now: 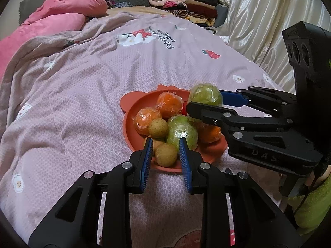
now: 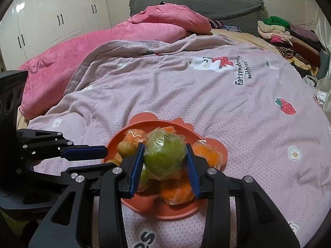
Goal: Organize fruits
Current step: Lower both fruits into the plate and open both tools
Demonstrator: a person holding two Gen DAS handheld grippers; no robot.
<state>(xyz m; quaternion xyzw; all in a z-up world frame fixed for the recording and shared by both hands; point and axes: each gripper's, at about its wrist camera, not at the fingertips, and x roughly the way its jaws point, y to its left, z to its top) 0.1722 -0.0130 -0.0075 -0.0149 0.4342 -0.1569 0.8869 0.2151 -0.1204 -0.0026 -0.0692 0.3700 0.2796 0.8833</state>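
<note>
An orange plate [image 1: 132, 105] [image 2: 178, 210] lies on the bed. It holds wrapped oranges [image 1: 148, 118], a wrapped green fruit [image 1: 182, 132] and small brown fruits [image 1: 158, 128]. My right gripper [image 2: 165, 161] is shut on another wrapped green fruit [image 2: 164, 157] and holds it above the plate; it also shows in the left wrist view [image 1: 204, 95]. My left gripper [image 1: 165, 144] is open, its fingers either side of a small brown fruit [image 1: 165, 155] at the plate's near edge; whether they touch it I cannot tell. It shows at the left of the right wrist view [image 2: 101, 161].
A lilac blanket [image 1: 86, 86] with cartoon prints covers the bed. A pink duvet [image 2: 99, 41] lies at the far left. Folded clothes [image 1: 184, 2] are stacked at the far right. A cream curtain [image 1: 252, 14] hangs on the right, white wardrobes [image 2: 51, 16] stand at the left.
</note>
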